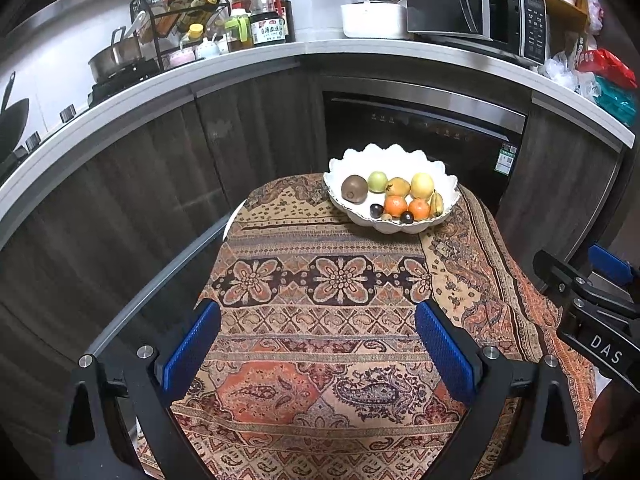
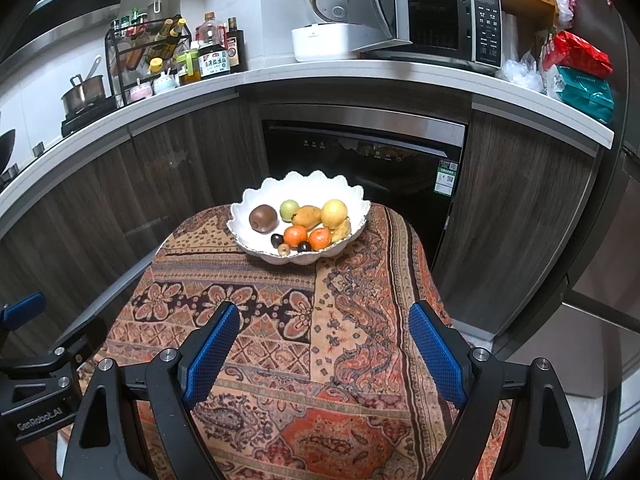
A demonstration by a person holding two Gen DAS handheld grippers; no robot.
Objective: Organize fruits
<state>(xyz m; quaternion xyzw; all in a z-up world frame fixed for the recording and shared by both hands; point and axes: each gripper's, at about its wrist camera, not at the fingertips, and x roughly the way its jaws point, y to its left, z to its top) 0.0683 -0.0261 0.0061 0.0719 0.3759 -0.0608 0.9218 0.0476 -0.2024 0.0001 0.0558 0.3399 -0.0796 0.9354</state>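
In the left wrist view, the left gripper [image 1: 318, 344] stood wide open and held nothing above the patterned cloth [image 1: 320, 320] on the table. The white scalloped bowl [image 1: 394, 160] sat at the far edge, holding a kiwi [image 1: 354, 188], oranges [image 1: 395, 205] and other fruits.

In the right wrist view, the right gripper [image 2: 324, 348] was likewise spread wide and empty, with the bowl [image 2: 256, 200] well ahead, a yellow fruit [image 2: 334, 213] at its back.

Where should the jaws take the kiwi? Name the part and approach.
Grip the kiwi across its rounded middle, coming from above. It sits alone at the left of the bowl, with bare white floor around it, so the jaws probably fit either side.
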